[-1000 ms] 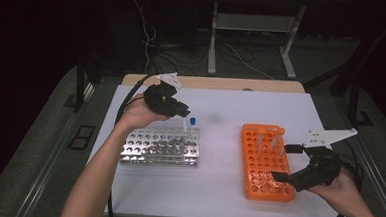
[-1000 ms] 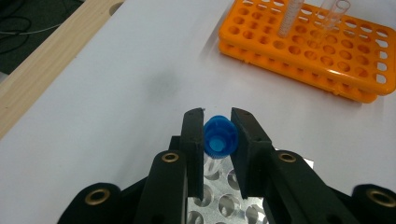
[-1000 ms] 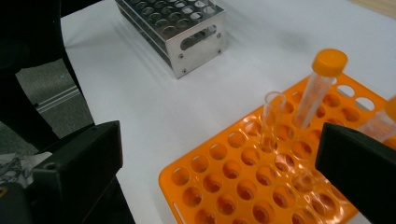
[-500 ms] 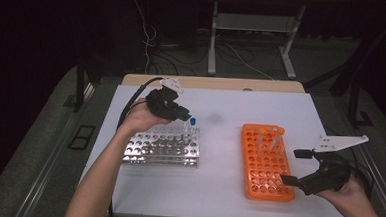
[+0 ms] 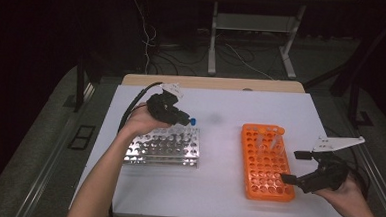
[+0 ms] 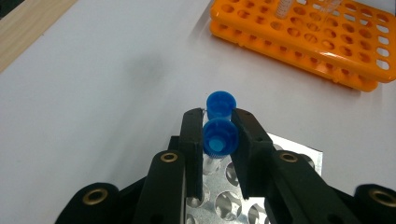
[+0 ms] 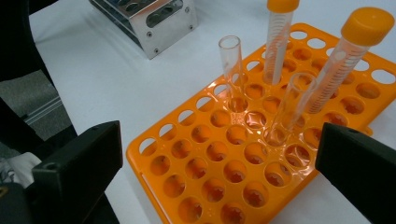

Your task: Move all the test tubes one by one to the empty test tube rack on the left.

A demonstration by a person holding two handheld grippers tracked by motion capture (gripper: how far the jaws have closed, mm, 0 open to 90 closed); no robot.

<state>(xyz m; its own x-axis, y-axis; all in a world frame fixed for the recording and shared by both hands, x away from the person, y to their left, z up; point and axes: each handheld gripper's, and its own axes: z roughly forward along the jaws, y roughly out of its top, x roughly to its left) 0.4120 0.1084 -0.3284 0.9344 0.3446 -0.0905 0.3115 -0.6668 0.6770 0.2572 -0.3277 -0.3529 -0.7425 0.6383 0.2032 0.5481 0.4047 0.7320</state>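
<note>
The left gripper [image 6: 215,135] is clamped on a blue-capped tube [image 6: 219,139]; its clear body is mostly hidden between the fingers [image 6: 192,140], over the metal rack [image 5: 165,146]. A second blue cap [image 6: 220,103] sits just beyond the fingertips. The right gripper [image 5: 290,166] stands wide apart and empty beside the orange rack [image 7: 196,158], whose near edge is cut off.

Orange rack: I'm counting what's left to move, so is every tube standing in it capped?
No: in the right gripper view the orange rack holds two orange-capped tubes and two open, capless clear tubes.
</note>
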